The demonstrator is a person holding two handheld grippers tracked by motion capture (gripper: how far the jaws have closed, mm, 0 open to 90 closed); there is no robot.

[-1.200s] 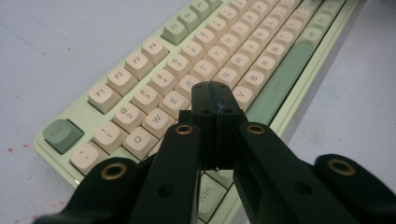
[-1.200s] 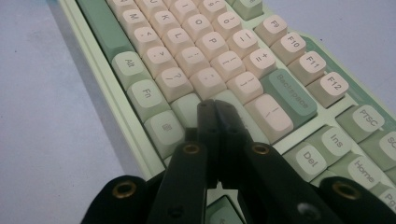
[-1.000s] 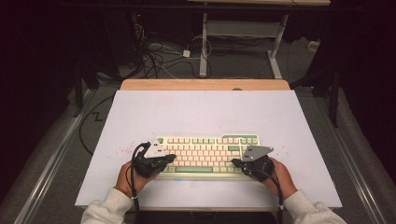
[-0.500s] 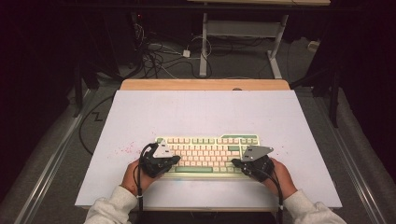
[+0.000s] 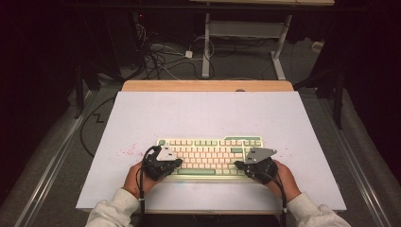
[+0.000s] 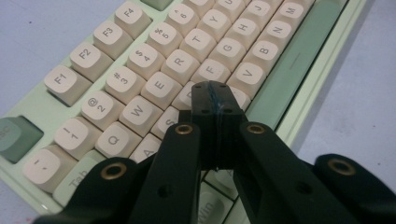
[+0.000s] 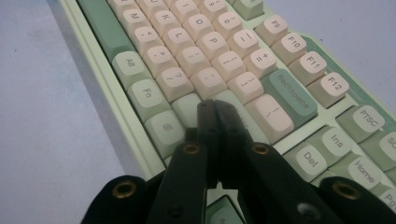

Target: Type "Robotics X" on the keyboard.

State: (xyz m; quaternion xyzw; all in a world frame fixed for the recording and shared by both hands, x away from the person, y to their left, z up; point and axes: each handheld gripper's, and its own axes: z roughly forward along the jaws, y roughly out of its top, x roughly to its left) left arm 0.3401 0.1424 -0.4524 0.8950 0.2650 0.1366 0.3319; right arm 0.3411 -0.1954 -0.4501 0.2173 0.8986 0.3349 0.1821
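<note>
High view: left tool [image 5: 177,162] and right tool [image 5: 239,165], both clenched empty, over keyboard [image 5: 213,149].

Your keyboard [image 5: 210,153] lies on the bench [image 5: 203,113], toward the near edge and slightly right of centre. Your left gripper [image 5: 178,162] sits over its left end, your right gripper [image 5: 236,164] over its right end, each pointing inward. Behind the bench, cables [image 5: 161,59] lie on the floor.
</note>
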